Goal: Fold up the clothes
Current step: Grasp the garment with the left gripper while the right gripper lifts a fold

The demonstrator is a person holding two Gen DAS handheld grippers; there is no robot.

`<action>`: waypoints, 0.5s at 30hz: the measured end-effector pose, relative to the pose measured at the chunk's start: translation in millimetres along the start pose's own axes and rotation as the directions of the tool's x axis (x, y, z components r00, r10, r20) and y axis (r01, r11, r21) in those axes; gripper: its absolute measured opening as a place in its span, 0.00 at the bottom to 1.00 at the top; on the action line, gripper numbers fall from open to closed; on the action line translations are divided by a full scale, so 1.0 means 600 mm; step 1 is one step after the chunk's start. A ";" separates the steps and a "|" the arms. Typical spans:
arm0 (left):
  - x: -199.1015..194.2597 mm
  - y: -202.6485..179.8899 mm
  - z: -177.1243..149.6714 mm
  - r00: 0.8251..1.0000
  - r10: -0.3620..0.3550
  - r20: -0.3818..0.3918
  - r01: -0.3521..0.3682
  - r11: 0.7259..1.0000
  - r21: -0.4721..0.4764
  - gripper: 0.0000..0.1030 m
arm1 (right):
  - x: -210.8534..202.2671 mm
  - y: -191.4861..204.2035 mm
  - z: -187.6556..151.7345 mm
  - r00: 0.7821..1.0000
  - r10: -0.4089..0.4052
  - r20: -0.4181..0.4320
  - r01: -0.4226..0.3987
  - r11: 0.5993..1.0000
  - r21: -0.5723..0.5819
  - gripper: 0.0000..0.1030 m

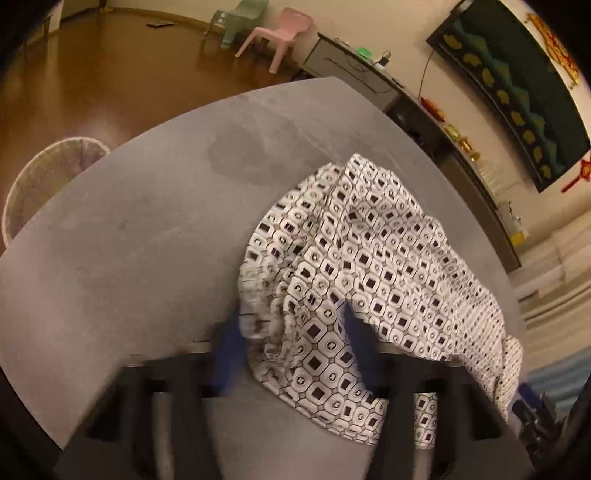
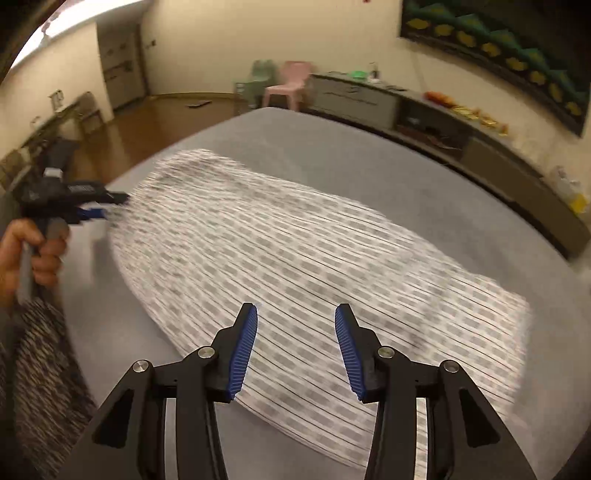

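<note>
lying on the grey table (image 2: 388,177), one garment (image 2: 288,258), white with a black square-and-ring print, spreads across the right and near part of the top, with one end rumpled up into folds in the left wrist view (image 1: 369,251). two grippers are in sight. the right gripper (image 2: 295,347) hangs just above the near edge of the cloth with its two blue-padded fingers (image 2: 243,343) spread wide apart and nothing between them. the left gripper (image 1: 291,350) is smeared by blur in its own view, with cloth bunched between its fingers; seen from the right wrist (image 2: 99,210) its tips are at the far left edge of the cloth, but whether they pinch it i cannot tell. one hand (image 2: 37,251) grips its handle.

the tabletop is matte grey with one darker stain (image 1: 240,147). beyond it: a brown wooden floor (image 1: 110,74), two small plastic chairs, one pink (image 1: 277,33) and one green (image 1: 240,18), one white woven basket (image 1: 44,184) beside the table, a long low cabinet (image 2: 369,96) along the wall, and one dark wall hanging (image 1: 517,85) with yellow shapes.
</note>
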State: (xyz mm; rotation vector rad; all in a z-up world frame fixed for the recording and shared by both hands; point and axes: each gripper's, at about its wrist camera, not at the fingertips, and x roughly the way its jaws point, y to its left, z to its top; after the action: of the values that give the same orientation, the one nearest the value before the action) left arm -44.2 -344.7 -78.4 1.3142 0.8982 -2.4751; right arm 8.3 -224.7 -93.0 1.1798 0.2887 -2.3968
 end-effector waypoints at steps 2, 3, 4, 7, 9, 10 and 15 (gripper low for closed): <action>-0.010 -0.005 -0.003 0.999 0.027 0.046 -0.029 0.999 0.027 0.14 | 0.045 0.035 0.047 0.999 0.035 -0.020 -0.036 0.999 -0.013 0.44; -0.018 -0.010 -0.006 0.997 0.022 0.073 -0.026 0.999 0.048 0.12 | 0.067 0.051 0.071 0.999 0.039 -0.027 -0.039 0.999 -0.022 0.44; -0.026 -0.014 -0.009 0.995 0.024 0.096 -0.031 0.997 0.066 0.12 | 0.092 0.061 0.093 0.999 0.033 -0.037 -0.034 0.999 -0.023 0.44; -0.034 -0.035 -0.023 0.986 0.062 0.152 -0.084 0.986 0.145 0.11 | 0.161 0.074 0.139 0.996 0.012 -0.092 -0.015 1.000 -0.024 0.44; -0.040 -0.056 -0.034 0.975 0.094 0.200 -0.137 0.966 0.217 0.11 | 0.228 0.069 0.148 0.982 -0.005 -0.190 0.001 1.000 -0.021 0.44; -0.039 -0.075 -0.040 0.966 0.117 0.229 -0.179 0.945 0.275 0.11 | 0.246 0.066 0.149 0.976 -0.003 -0.218 0.000 1.000 -0.014 0.48; -0.023 -0.167 -0.096 0.908 0.186 0.377 -0.376 0.758 0.532 0.11 | 0.290 0.058 0.189 0.956 0.147 -0.255 -0.125 0.987 0.101 0.56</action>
State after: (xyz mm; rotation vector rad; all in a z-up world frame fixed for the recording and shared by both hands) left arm -40.8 -232.0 -49.4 1.0510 -0.1845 -2.6843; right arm -146.3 -350.4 -160.9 1.5084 0.1827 -2.1527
